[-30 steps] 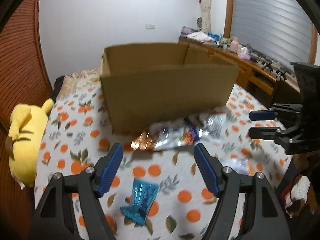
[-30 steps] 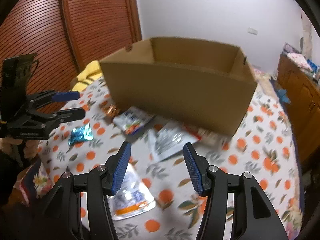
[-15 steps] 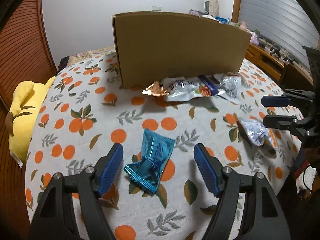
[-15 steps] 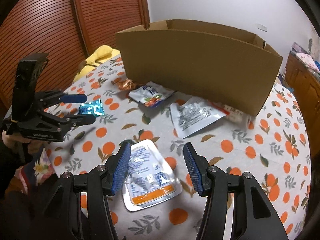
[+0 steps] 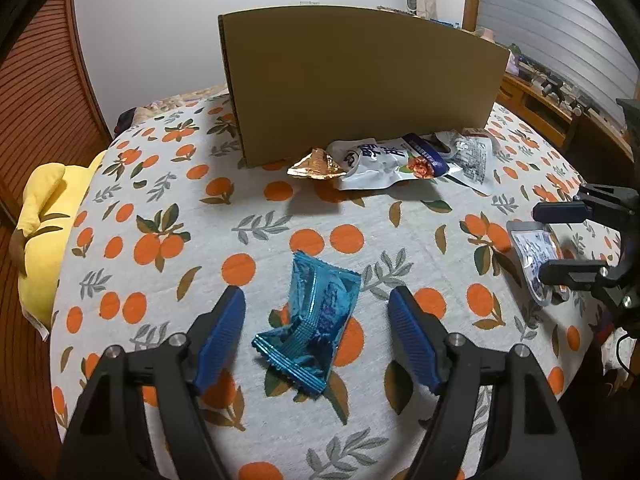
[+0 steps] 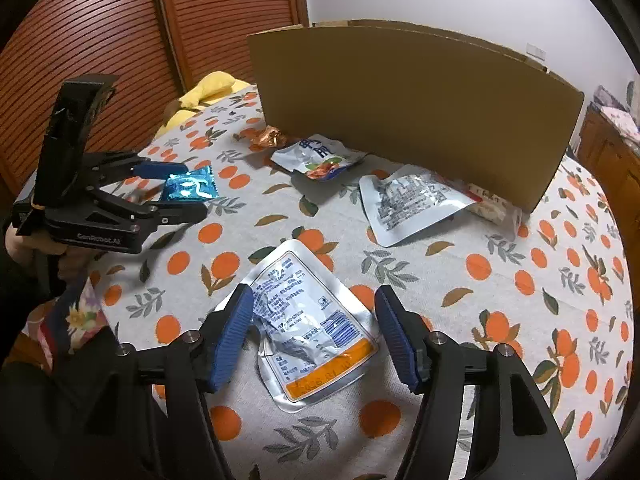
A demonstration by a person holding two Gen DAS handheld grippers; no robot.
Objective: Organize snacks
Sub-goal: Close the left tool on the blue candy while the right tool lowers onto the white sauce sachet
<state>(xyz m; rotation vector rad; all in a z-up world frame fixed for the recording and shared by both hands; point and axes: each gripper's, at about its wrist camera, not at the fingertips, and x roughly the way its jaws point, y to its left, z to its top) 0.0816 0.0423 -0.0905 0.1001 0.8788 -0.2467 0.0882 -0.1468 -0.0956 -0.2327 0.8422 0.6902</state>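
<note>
A blue foil snack packet (image 5: 312, 320) lies on the orange-print tablecloth between the open fingers of my left gripper (image 5: 316, 332). It also shows in the right wrist view (image 6: 190, 188). A white pouch with an orange band (image 6: 308, 332) lies between the open fingers of my right gripper (image 6: 314, 332), which also shows at the right edge of the left wrist view (image 5: 560, 240). A big cardboard box (image 5: 360, 84) stands at the back. Against its near wall lie a copper wrapper (image 5: 316, 164), a white snack bag (image 5: 388, 162) and a silver pouch (image 6: 412, 200).
A yellow plush toy (image 5: 44, 216) lies at the table's left edge. A wooden sideboard with clutter (image 5: 560, 96) stands at the right. Slatted wooden doors (image 6: 100, 40) stand behind the table. A small white packet (image 6: 496, 206) lies by the box's right corner.
Both grippers have come down and closer to the table. The blue packet now sits between the left fingers and the white pouch between the right fingers. Both stay open.
</note>
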